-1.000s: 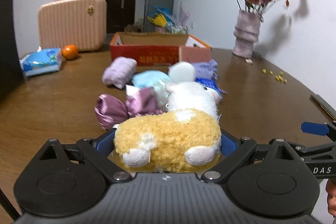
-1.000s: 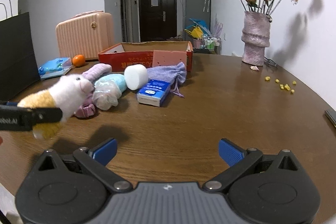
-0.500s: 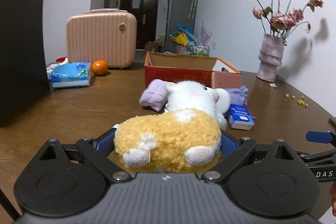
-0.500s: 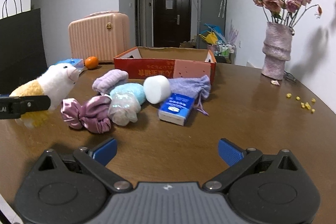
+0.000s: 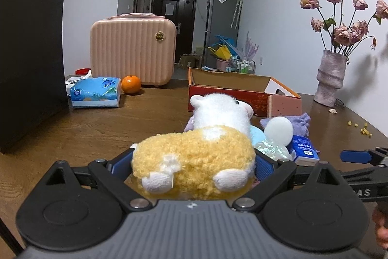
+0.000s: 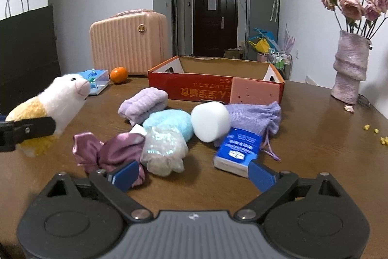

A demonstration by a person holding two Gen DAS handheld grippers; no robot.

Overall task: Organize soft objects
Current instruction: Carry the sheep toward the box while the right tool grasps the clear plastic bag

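Observation:
My left gripper (image 5: 191, 163) is shut on a yellow and white plush sheep (image 5: 194, 159), held above the table; the sheep also shows at the left of the right wrist view (image 6: 55, 106). My right gripper (image 6: 191, 176) is open and empty, low over the table just before the pile. The pile holds a purple satin scrunchie (image 6: 106, 152), a shiny white pouch (image 6: 165, 149), a light blue fluffy item (image 6: 169, 123), a lilac rolled towel (image 6: 143, 104), a white sponge (image 6: 209, 120), a lilac drawstring bag (image 6: 254, 115) and a blue tissue packet (image 6: 238, 149). An open red cardboard box (image 6: 194, 87) stands behind them.
A pink suitcase (image 6: 128, 40), an orange (image 6: 118, 74) and a blue tissue pack (image 5: 95, 91) stand at the back left. A black paper bag (image 5: 29, 60) is at the far left. A vase of dried roses (image 6: 350, 69) stands at the right, with yellow crumbs (image 6: 374, 135) nearby.
My left gripper has risen and moved left with the sheep. My right gripper has moved forward, closer to the pile.

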